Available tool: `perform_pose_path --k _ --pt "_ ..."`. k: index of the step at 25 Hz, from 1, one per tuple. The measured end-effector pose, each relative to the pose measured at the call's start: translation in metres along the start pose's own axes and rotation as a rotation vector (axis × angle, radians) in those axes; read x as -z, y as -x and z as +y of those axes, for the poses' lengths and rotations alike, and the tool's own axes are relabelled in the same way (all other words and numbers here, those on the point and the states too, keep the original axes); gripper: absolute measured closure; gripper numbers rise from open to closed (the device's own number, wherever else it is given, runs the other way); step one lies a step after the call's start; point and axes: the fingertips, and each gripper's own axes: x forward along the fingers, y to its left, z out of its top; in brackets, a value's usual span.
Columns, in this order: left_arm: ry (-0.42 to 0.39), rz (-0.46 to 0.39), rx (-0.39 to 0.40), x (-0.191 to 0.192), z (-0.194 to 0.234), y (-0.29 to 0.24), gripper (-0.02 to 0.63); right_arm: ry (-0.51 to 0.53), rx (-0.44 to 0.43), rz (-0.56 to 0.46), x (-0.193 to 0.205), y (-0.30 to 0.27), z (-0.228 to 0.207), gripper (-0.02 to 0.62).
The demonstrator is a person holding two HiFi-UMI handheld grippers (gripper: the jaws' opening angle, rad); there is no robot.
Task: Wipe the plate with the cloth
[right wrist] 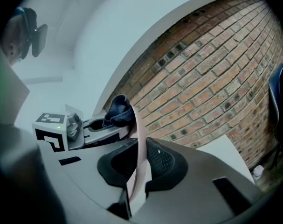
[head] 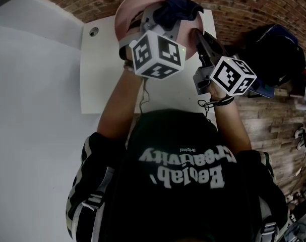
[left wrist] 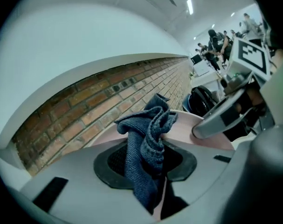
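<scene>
A pink plate is held over the far edge of the white table. My right gripper is shut on the plate's right rim, and the plate shows edge-on between the jaws. My left gripper is shut on a bunched dark blue cloth that rests against the plate's face. In the left gripper view the cloth stands up from the jaws, with the plate behind it and the right gripper's finger on the rim. The right gripper view shows the cloth against the plate.
A white table lies under both arms, with a small round fitting near its far left corner. Brick floor surrounds it. A dark backpack sits at the right. People stand far off.
</scene>
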Motion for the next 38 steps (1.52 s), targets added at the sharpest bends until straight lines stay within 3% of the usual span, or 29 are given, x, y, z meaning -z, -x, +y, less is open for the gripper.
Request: perform_pose_path --k 5,11,16,27,38 --pt "-0.004 0.040 -0.075 0.003 0.029 0.002 0.478 -0.014 -0.011 -0.016 -0.007 0.003 -0.001 0.572" --pt "0.022 0.107 -0.173 0.033 0.064 0.014 0.477 -0.008 -0.012 -0.037 -0.012 0.001 -0.004 0.572" --pt "0.050 0.145 -0.201 0.053 0.075 0.031 0.477 -0.003 -0.014 -0.068 -0.025 0.001 0.000 0.572" --pt "0.017 0.182 -0.101 0.071 0.021 0.037 0.476 -0.022 0.021 -0.148 -0.059 0.002 -0.015 0.571" --pt "0.057 0.152 0.054 0.061 -0.046 0.037 0.476 -0.018 0.036 -0.175 -0.066 0.006 -0.012 0.569"
